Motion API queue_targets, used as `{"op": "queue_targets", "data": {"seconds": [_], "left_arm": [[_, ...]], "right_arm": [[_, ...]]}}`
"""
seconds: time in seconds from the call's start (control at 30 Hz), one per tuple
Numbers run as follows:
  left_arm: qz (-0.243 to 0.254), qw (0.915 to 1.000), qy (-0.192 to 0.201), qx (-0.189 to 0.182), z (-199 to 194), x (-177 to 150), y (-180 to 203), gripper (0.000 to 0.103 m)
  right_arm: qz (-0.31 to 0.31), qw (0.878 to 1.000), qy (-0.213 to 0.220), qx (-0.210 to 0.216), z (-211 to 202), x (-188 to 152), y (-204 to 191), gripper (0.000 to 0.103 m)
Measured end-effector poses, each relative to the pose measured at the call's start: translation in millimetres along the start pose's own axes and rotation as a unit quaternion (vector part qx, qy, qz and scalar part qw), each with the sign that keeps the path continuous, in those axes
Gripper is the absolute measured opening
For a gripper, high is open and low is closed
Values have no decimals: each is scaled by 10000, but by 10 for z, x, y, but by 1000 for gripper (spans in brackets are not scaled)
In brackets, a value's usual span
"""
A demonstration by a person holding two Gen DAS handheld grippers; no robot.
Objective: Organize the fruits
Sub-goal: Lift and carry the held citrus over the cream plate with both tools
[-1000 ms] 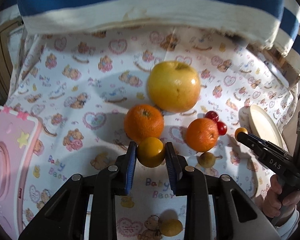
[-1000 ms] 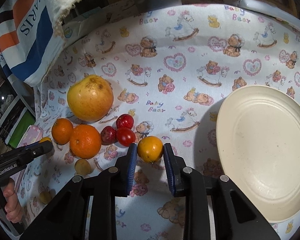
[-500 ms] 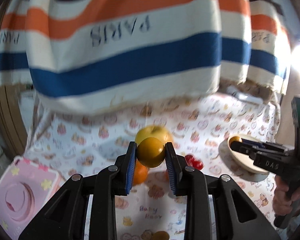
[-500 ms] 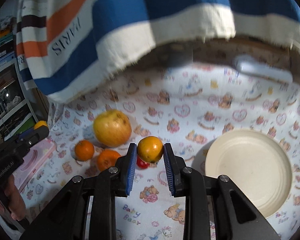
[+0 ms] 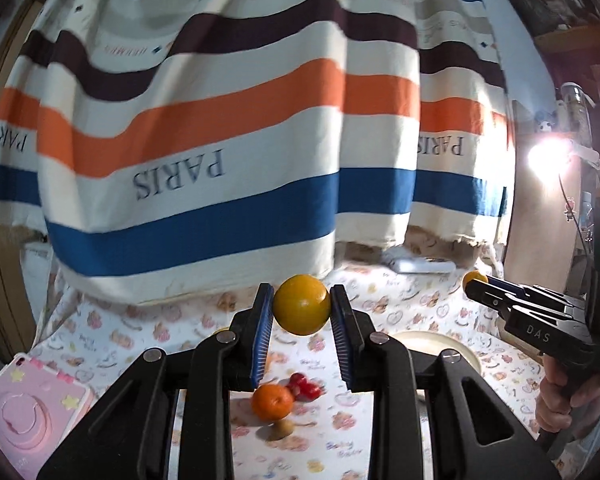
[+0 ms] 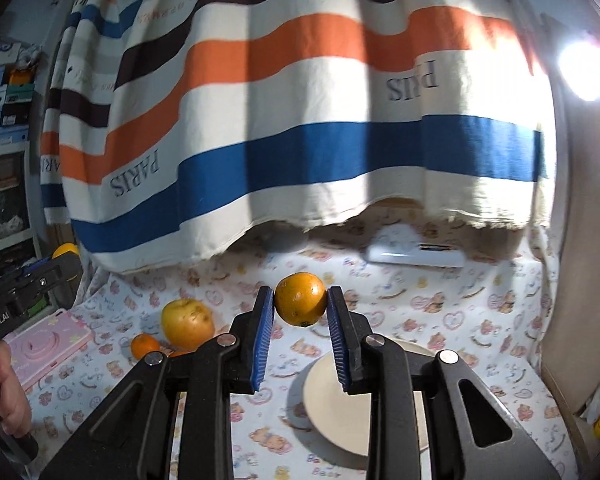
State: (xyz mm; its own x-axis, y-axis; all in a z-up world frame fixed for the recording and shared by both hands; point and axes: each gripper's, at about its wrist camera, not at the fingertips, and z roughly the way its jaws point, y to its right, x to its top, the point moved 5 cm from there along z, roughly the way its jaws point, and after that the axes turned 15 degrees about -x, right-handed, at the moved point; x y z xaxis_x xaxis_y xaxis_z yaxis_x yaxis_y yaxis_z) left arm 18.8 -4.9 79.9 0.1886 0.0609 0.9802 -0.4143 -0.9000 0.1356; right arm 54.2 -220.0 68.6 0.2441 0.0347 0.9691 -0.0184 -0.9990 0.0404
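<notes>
Your left tongs are clamped on a yellow-orange fruit, held above the table. Your right tongs likewise grip an orange fruit, aloft over the plate.

Four oranges, one apple, two cherries, one plate.

A surface under a white printed cloth with teddy bears and hearts carries everything; near its left edge lies a pink case; inward of that sit a large yellow apple and, beside it, a small orange; toward the right edge rests a cream plate; along the far edge lies a flat white device; the left wrist view shows another orange touching red fruits, with a small yellowish fruit just in front of them.
</notes>
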Motion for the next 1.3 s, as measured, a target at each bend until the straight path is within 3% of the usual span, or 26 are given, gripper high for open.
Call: {"op": "queue_targets", "data": {"seconds": [0.27,0.43,0.57,0.73,0.87,0.97,1.1,1.3], "left_arm": [[226,9992,-237,-226,468,84,513,27],[170,9947,-811,-616,1093,69,872,27],[282,9896,-1184,-770,1522,-56,1177,27],[264,9733,-2097,-890,1989,-480,1320,27],[-16,9664,-2447,-784,2174,-796,1193,27],[-183,9564,-2803,-798,2286,-1014,1104,27],[-6,9498,-3065,-636,2361,-1167,1082,27],[-104,9358,-3460,-660,2439,-1321,1041,27]], "right_arm": [[144,9987,257,-419,30,31,451,28],[475,9953,287,-796,175,-5,753,28],[580,9938,-69,-946,402,-154,962,28],[508,9926,-466,-997,616,-315,1080,28],[343,9912,-871,-935,774,-449,1053,28],[246,9879,-1237,-897,908,-573,1030,28],[170,9785,-1874,-848,1117,-774,1031,28],[180,9679,-2365,-836,1270,-960,1075,28]]}}
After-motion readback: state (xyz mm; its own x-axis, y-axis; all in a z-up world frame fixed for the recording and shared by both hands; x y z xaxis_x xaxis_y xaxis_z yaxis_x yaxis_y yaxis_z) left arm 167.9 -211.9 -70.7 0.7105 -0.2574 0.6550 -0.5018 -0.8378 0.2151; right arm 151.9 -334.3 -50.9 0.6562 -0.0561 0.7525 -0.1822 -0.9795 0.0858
